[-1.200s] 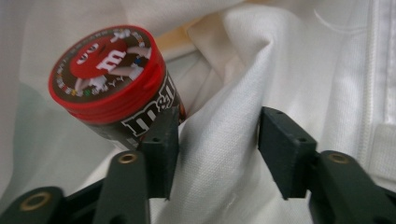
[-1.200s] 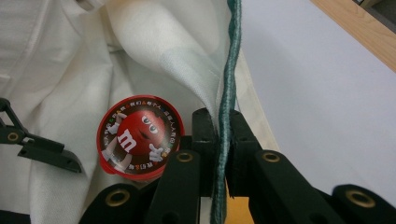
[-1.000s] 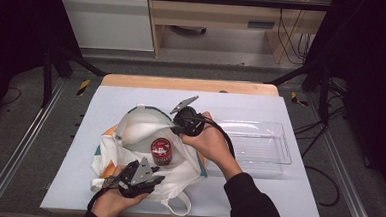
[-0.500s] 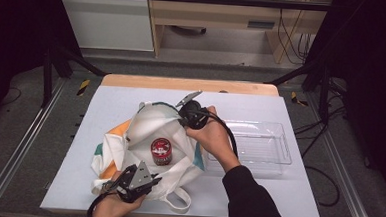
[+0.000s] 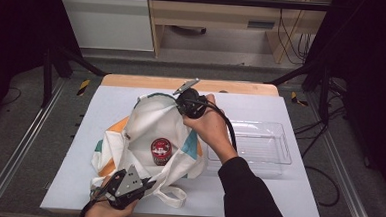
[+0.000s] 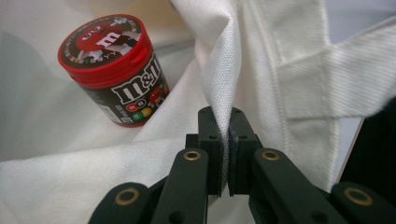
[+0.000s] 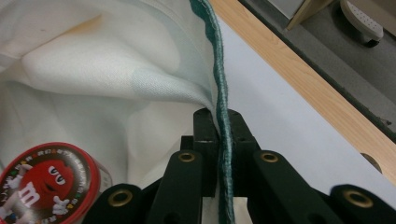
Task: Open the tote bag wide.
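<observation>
A white cloth bag with orange and teal patches lies open on the table. A red-lidded M&M's tub stands inside it. My left gripper is at the bag's near rim, shut on a fold of white cloth beside the handle strap. My right gripper is at the far rim, shut on the green-edged hem and holding it up. The tub sits just beyond my left jaws, and it also lies low and to the left of my right jaws.
A clear plastic tray sits to the right of the bag, just past the right forearm. The white table top has a wooden strip along its far edge. Metal rails run down both sides.
The right gripper has lifted the far rim up and away. The left gripper has drawn the near rim toward the table's front, so the bag's mouth gapes wider around the tub.
</observation>
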### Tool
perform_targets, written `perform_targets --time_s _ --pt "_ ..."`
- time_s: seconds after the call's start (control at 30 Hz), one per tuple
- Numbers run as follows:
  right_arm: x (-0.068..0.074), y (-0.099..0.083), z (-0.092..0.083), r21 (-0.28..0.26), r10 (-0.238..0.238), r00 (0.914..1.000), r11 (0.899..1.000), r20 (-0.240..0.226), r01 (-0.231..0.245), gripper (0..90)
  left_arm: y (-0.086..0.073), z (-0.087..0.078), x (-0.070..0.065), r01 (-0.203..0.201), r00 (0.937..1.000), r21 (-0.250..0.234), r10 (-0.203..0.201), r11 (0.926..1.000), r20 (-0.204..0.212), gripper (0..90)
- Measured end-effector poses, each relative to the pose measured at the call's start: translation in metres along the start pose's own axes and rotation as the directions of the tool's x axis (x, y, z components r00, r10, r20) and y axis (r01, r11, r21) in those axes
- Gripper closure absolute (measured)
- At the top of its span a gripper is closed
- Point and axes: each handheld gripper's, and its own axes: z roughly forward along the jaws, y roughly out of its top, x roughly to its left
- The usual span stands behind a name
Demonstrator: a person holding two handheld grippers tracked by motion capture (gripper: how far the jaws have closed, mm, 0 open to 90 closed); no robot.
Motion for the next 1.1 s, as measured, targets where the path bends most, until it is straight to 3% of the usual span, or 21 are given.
perform_targets --time_s 0.1,0.4,0.8,0.83,0.9,0.97,1.0,1.07,1.1 --pt "-0.001 -0.002 0.005 0.014 -0.005 1.0 1.0 0.002 0.005 86.2 -0.001 0.0 -0.001 -0.001 1.0 0.006 0.001 1.0 0.003 86.8" --pt "-0.018 -0.029 0.036 0.121 0.036 0.9993 0.992 0.008 -0.036 86.0 -0.008 0.002 -0.005 -0.007 0.9998 0.036 0.007 0.9993 0.016 87.0" --pt "-0.019 -0.025 0.03 0.132 0.037 0.9983 0.99 0.046 -0.042 85.9 -0.013 -0.002 -0.007 -0.002 0.9995 0.044 0.0 0.999 0.03 87.3" --pt "-0.018 -0.03 0.034 0.169 0.043 0.9979 0.984 0.047 -0.051 84.2 -0.014 0.0 -0.007 -0.002 0.9995 0.051 0.0 0.9987 0.03 87.1" --pt "-0.017 -0.033 0.035 0.175 0.045 0.9974 0.983 0.056 -0.055 79.9 -0.015 0.003 -0.008 -0.006 0.9998 0.048 0.005 0.9988 0.018 86.3" --pt "-0.017 -0.034 0.033 0.162 0.058 0.9969 0.985 0.053 -0.066 77.0 -0.015 0.003 -0.009 -0.007 0.9999 0.042 0.006 0.9991 0.014 83.3" --pt "-0.017 -0.036 0.028 0.133 0.069 0.9969 0.988 0.037 -0.073 70.1 -0.014 0.003 -0.008 -0.008 0.9999 0.017 0.008 0.9998 0.007 80.8" --pt "-0.017 -0.036 0.026 0.121 0.07 0.9969 0.99 0.035 -0.074 66.5 -0.014 0.002 -0.008 -0.001 1.0 0.006 0.001 1.0 0.006 79.0" --pt "-0.015 -0.036 0.017 0.102 0.08 0.9961 0.991 0.036 -0.083 59.3 -0.013 0.002 -0.007 0.004 1.0 -0.006 -0.004 1.0 0.004 74.6"
